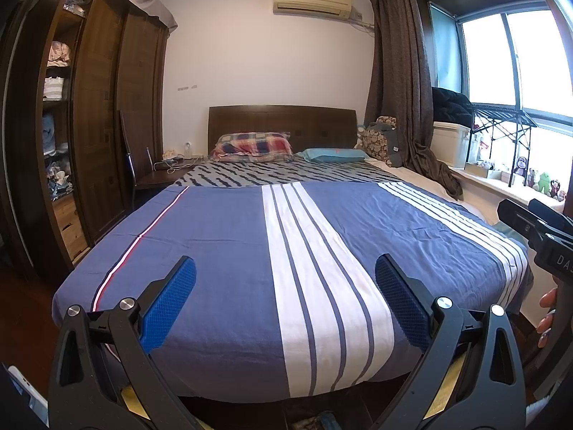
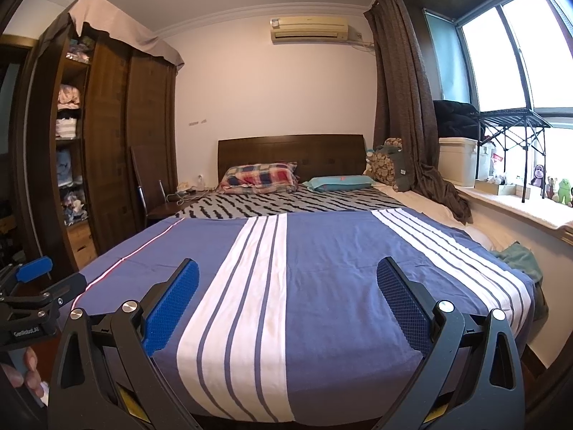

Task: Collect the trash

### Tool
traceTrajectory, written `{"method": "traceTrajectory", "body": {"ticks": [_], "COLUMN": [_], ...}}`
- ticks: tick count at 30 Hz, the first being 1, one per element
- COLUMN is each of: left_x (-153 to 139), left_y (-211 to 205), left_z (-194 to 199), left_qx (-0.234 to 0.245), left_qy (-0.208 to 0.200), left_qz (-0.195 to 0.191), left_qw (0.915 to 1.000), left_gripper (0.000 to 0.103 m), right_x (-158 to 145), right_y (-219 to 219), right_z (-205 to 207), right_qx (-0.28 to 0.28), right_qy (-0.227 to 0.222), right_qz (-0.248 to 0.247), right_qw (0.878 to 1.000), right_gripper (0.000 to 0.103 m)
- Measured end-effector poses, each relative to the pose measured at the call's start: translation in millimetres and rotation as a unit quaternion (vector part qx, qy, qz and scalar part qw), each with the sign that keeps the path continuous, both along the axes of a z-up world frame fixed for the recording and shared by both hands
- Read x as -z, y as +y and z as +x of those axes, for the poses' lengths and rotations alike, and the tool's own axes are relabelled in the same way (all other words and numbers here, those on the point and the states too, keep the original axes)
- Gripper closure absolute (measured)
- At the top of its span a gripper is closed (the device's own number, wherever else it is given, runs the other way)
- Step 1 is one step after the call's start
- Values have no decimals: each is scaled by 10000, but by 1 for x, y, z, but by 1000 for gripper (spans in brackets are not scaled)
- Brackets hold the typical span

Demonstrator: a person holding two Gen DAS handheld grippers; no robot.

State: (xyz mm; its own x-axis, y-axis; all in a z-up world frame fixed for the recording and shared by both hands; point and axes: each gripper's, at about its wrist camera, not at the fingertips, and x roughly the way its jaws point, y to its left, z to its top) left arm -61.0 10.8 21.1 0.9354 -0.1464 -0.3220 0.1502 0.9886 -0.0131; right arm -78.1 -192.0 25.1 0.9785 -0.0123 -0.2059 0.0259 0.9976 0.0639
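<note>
1. Blue-padded fingers of the left gripper (image 1: 285, 301) are spread wide at the foot of the bed, with nothing between them; the right gripper (image 2: 287, 302) is released in the same way and is likewise empty.
2. No trash can be made out with certainty in either view. The blue striped bedspread (image 1: 229, 236) is bare, so the task's thing has yet to be found.
3. Likely places are judged to be the bedside table (image 1: 161, 175), where small pale items and a cable lie, the windowsill (image 2: 508, 197), and the floor below the foot of the bed, where a colourful scrap (image 1: 315, 423) is glimpsed but cannot be identified.
4. A search is judged to be the step in hand. Both grippers should be kept open and swept slowly, so that each wrist view is not blurred.
5. The green cloth (image 2: 519, 256) at the bed's right edge and the plush toys (image 2: 564, 191) should not be mistaken for trash.
6. Once a piece is confirmed, it should be approached squarely, between the pads.
</note>
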Motion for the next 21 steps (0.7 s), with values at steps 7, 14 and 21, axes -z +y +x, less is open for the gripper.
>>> {"method": "traceTrajectory", "body": {"ticks": [7, 14, 21], "left_x": [0, 1, 1], "left_y": [1, 2, 2], "left_z": [0, 1, 1], "left_qx": [2, -10, -16], "left_qy": [4, 22, 19], "left_qz": [0, 2, -1], "left_qw": [10000, 10000, 10000], "left_gripper": [8, 8, 8], "right_x": [2, 1, 2], "right_y": [1, 0, 0], "right_z": [0, 0, 1], "right_qx": [-25, -23, -22], "right_qy": [23, 36, 45], "right_qz": [-15, -5, -6], "right_qw": [10000, 10000, 10000], "right_gripper": [3, 3, 3]}}
